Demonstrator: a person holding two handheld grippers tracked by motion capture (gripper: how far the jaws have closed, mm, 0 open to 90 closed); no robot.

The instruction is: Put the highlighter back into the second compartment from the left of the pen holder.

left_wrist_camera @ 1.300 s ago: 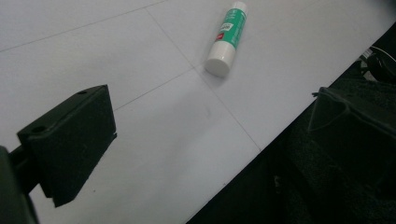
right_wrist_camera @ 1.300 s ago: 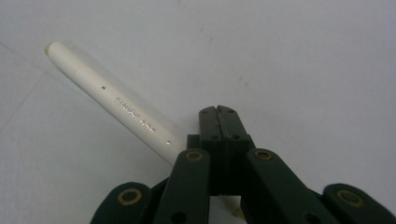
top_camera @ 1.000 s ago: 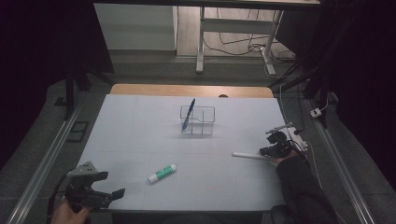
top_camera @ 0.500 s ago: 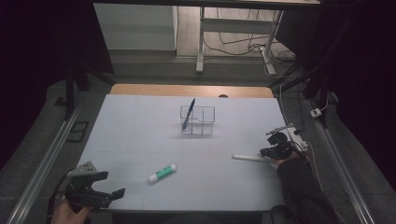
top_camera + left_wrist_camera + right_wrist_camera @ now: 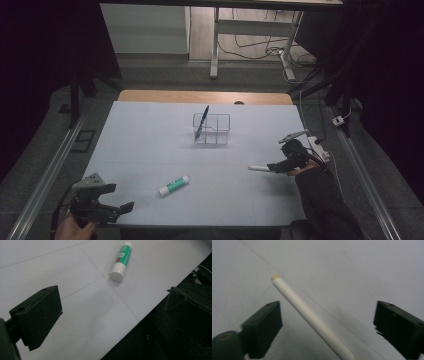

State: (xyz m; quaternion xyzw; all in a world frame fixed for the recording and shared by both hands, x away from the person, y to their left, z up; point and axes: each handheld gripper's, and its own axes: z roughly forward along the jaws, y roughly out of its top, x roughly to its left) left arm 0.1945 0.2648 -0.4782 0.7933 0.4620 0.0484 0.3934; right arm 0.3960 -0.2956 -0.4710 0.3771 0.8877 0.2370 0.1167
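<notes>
White table (image 5: pixel 150 130) in dark room | my right gripper (image 5: pixel 327 327) jaws apart, straddling white pen (image 5: pixel 312 317), axis running diagonally between them | left gripper (image 5: pixel 102 207) apart, idle.

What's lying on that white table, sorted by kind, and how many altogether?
Pens: 2, a blue pen standing in the holder and a white pen lying flat
Glue sticks: 1, green glue stick
Clear holders: 1, clear holder
Total: 4

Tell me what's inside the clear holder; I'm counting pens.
One blue pen leans in the left compartment of the holder. The other compartments look empty. The walls are clear, so little is hidden.
</notes>
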